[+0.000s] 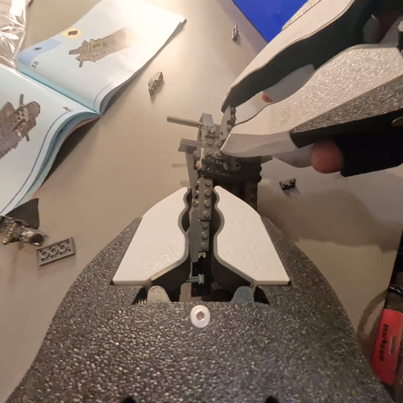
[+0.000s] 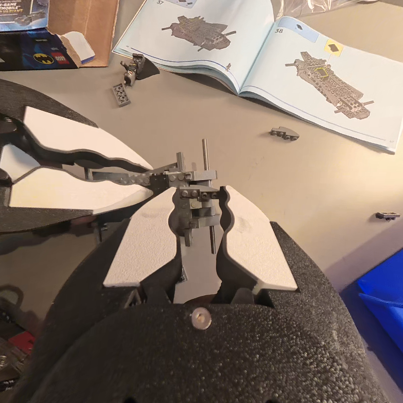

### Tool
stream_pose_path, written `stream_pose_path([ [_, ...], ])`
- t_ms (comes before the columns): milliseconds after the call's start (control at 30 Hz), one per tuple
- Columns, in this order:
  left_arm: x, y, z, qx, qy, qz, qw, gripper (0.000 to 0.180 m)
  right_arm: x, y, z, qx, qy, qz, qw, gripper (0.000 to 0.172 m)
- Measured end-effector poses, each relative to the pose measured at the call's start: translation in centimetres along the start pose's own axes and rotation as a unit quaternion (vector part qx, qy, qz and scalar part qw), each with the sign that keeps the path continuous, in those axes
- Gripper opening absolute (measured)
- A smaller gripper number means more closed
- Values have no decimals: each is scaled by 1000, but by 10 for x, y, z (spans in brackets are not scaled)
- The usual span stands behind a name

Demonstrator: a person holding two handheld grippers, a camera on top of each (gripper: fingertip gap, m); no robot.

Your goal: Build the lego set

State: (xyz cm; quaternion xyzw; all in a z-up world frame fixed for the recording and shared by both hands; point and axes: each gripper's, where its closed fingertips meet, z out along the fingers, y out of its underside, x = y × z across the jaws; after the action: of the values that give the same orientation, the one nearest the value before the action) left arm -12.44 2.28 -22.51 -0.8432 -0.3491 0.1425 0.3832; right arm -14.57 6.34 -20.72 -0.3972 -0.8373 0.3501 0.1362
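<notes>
A long grey and black brick model (image 1: 206,152) with thin axle rods is held above the tan table (image 1: 109,174) between both grippers. My left gripper (image 1: 202,192) is shut on the model's studded grey spine, with both white fingers (image 1: 237,229) against it. My right gripper (image 2: 196,192) is shut on the model's other end (image 2: 189,194), a cluster of grey plates and a small dark plate, with its pads touching on both sides. The right gripper also shows in the left wrist view (image 1: 226,128), and the left gripper in the right wrist view (image 2: 148,176).
An open instruction booklet (image 2: 261,54) lies behind the model. Loose pieces lie around it: a grey plate (image 2: 121,95), a dark minifigure (image 2: 133,67), a curved grey piece (image 2: 283,133) and a small dark piece (image 2: 387,215). A cardboard box (image 2: 87,32) stands far left and a blue bin (image 2: 381,294) at the right. Left tips to right tips: about 5 centimeters.
</notes>
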Motion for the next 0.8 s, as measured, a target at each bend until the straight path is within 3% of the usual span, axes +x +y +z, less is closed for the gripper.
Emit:
stream_pose_path([
  [433,2,6,-1,-7,46,-21,999,17,-10,2,-2,9,-69,1,998,43],
  [633,2,5,-6,-7,89,-29,996,17,-5,-7,-20,58,-98,-86,990,44],
  [800,-7,18,-7,-50,90,-18,995,17,25,13,-21,11,-63,-120,991,41],
])
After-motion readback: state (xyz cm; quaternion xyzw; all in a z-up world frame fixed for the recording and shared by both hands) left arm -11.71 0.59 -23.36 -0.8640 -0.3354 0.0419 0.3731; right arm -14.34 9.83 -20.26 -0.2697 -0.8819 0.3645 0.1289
